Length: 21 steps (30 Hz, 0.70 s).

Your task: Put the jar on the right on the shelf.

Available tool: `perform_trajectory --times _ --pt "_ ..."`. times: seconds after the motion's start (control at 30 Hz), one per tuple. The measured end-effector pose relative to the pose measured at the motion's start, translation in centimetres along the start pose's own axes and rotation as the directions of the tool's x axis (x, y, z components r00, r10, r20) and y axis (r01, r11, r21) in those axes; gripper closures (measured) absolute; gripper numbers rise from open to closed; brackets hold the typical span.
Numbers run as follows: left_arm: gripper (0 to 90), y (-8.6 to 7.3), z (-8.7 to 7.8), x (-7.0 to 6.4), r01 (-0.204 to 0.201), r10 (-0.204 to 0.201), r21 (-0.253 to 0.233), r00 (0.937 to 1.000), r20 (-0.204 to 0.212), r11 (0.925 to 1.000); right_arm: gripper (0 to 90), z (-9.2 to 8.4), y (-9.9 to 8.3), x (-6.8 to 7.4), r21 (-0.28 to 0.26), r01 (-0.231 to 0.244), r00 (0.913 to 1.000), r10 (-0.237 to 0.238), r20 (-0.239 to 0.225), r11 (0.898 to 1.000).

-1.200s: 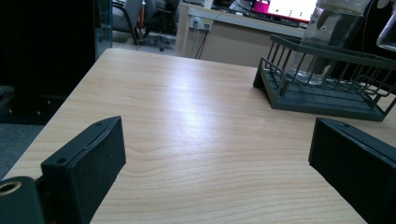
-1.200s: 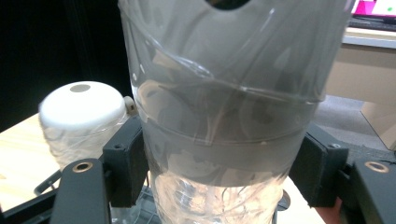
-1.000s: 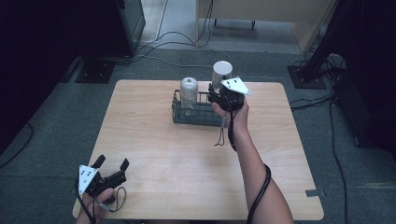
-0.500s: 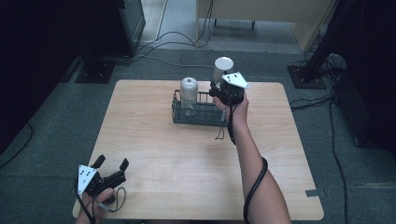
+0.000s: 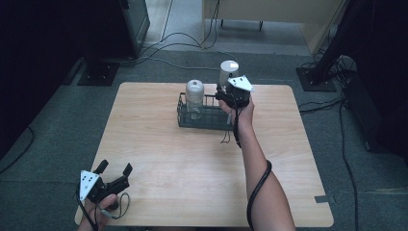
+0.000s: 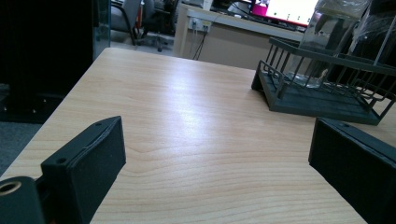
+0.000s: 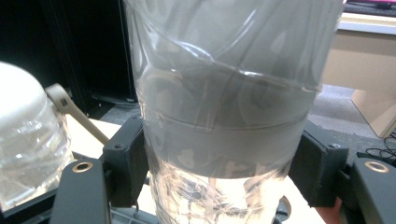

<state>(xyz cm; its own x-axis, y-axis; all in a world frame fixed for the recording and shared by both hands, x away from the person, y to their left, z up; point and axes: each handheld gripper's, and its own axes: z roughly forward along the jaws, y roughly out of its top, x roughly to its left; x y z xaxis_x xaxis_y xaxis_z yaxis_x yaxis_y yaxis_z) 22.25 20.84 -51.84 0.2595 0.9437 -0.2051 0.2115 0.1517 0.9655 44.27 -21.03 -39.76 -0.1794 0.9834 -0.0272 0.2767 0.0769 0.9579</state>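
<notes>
The right gripper (image 5: 226,91) has its fingers (image 7: 122,163) closed on a clear bottle (image 7: 224,102) over the rack (image 5: 202,118); no label text is readable. The left gripper (image 5: 114,173) rests open on the counter (image 5: 192,163).

Clear glossy plastic bottle (image 7: 224,107); matt wire rack (image 5: 202,115); smooth wood table (image 5: 192,163).
</notes>
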Motion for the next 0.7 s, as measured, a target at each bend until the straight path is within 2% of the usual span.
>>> perform_trajectory --times 0.3,0.57,0.7 --pt "3.9 0.0 0.0 0.0 0.001 -0.001 0.001 1.0000 0.001 1.0000 30.3 0.5 -1.8 0.2 0.024 -0.015 0.9999 0.015 0.000 1.000" --pt "3.9 0.0 0.0 0.0 -0.001 0.001 0.002 1.0000 0.001 1.0000 30.3 0.2 -3.5 -0.1 0.027 -0.020 0.9998 0.020 0.003 0.999" --pt "3.9 0.0 0.1 0.0 0.005 -0.005 0.006 1.0000 0.006 1.0000 30.2 -0.3 -3.7 -0.1 0.027 -0.014 0.9999 0.014 -0.002 1.000"
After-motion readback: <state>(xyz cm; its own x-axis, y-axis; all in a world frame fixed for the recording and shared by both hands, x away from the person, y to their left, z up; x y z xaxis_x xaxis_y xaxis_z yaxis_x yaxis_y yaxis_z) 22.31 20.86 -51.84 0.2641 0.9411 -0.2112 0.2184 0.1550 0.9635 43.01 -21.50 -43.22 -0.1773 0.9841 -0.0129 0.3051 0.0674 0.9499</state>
